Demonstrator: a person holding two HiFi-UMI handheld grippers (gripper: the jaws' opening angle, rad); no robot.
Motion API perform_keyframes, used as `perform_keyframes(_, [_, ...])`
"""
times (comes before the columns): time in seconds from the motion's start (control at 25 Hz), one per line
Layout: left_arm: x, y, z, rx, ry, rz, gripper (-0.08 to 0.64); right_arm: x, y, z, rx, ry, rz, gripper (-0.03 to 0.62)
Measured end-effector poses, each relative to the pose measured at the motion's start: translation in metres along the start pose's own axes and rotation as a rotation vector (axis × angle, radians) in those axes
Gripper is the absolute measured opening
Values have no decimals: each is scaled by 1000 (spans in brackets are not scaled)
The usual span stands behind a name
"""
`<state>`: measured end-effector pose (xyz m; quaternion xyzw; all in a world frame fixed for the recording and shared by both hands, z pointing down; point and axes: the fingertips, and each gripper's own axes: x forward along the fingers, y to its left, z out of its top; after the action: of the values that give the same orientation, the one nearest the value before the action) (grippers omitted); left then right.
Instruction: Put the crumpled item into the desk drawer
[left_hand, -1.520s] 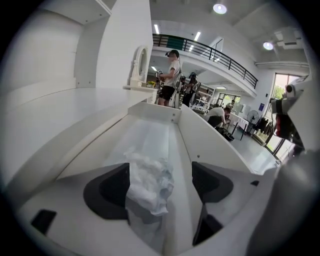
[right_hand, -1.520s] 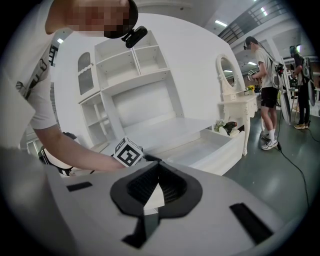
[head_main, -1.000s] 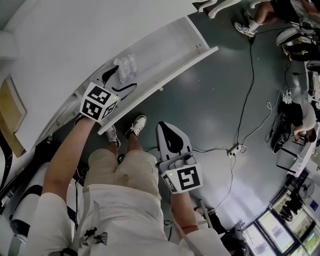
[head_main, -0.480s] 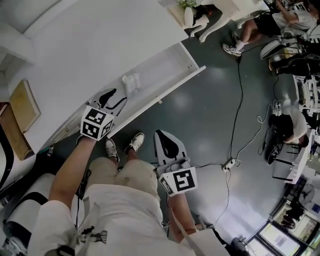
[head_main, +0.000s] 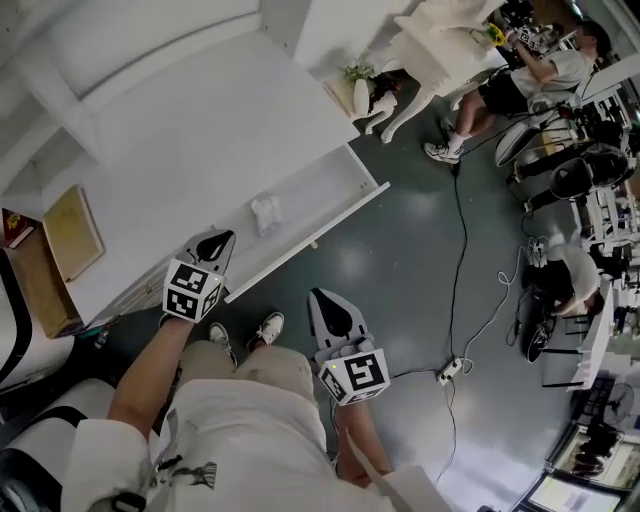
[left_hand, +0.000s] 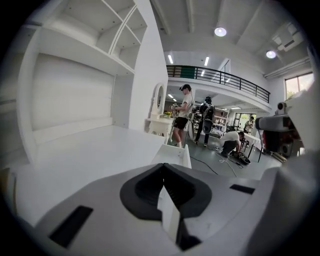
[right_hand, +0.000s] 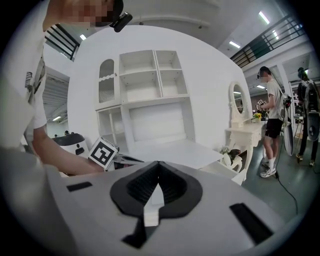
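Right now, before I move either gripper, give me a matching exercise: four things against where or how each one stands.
Things:
1. crumpled item
2. drawer
3. left gripper
4. right gripper

States:
A. shut, over the dark floor
B. pulled open
C. lying in the drawer
D. shut and empty, by the drawer's end

Pairs: 1-C, 2-B, 3-D, 4-A

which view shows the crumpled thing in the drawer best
The head view: looking down from above, it shows the crumpled item lying in plain sight inside the open drawer. The left gripper view shows only part of the drawer, not the item. The right gripper view doesn't show the item either.
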<state>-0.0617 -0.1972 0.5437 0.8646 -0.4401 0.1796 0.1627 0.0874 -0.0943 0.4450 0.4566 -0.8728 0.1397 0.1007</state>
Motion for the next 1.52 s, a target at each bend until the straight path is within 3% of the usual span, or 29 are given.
perform_keyframes(0.24, [-56,-4,41,11,-103,16,15,0,10,29,-30,-51,0,9])
perform_keyframes(0.56, [-138,26,121,46,-298,89,15,0,14,71,-24,-146,-24,9])
perform_keyframes(1.04, [-231,38,213,124,-547,242,15,-25,-25,137,-47,-241,-104,9])
perform_keyframes(1.24, [-256,46,225,118,-609,323,15,-37,-36,163,-63,-284,-121,9])
perform_keyframes(1.52, [-280,57,207,92,-639,419,15,-54,-46,178,-100,-310,-152,9])
